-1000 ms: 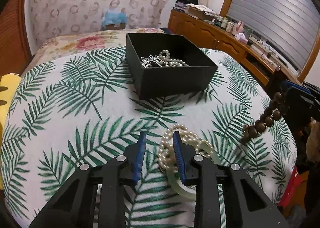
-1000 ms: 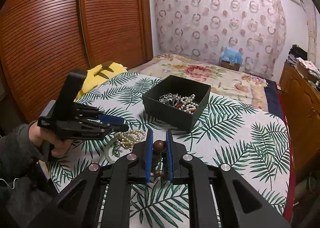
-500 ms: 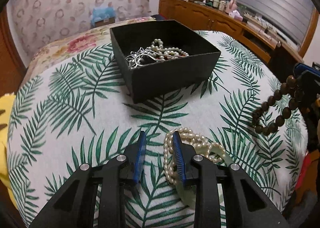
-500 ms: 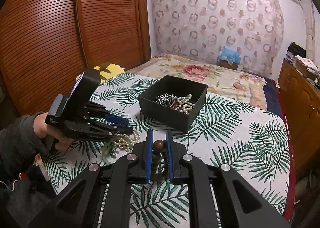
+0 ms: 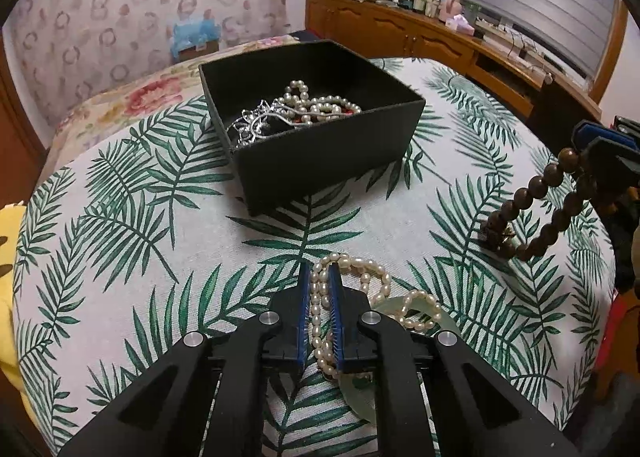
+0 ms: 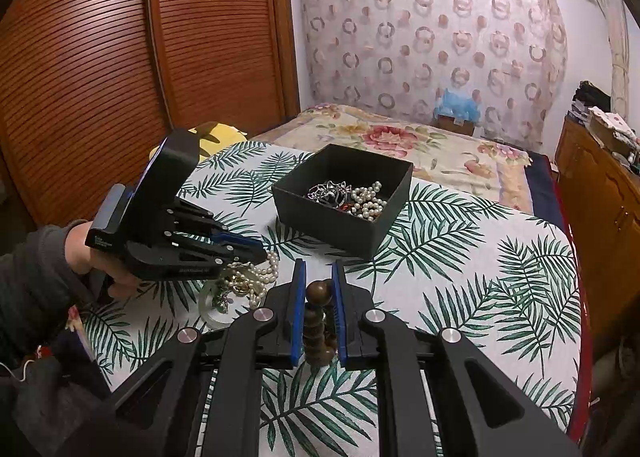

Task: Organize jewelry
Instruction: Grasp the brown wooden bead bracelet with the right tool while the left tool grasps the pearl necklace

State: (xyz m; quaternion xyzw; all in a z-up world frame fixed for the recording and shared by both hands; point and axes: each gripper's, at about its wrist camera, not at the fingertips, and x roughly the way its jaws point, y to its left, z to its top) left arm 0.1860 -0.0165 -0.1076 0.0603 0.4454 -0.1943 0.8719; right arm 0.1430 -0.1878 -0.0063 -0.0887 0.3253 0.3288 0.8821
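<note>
Bedroom; bench (image 5: 120, 257) under a palm-leaf cloth, floral bed behind it. Black box (image 5: 320, 161) sits mid-bench, open-topped, holding a pearl string and a silver piece. Left tongs (image 5: 320, 289) on the near side of the box, narrowed onto a pearl necklace (image 5: 360, 285); strand runs between the blue pads. Necklace lies heaped on the cloth over a pale green bangle (image 5: 356, 397), well short of the box. Right tongs (image 6: 319, 281) also nearside of the box, clamped on a brown wooden bead bracelet (image 5: 532, 213); it hangs from them with its lower end on the cloth.
</note>
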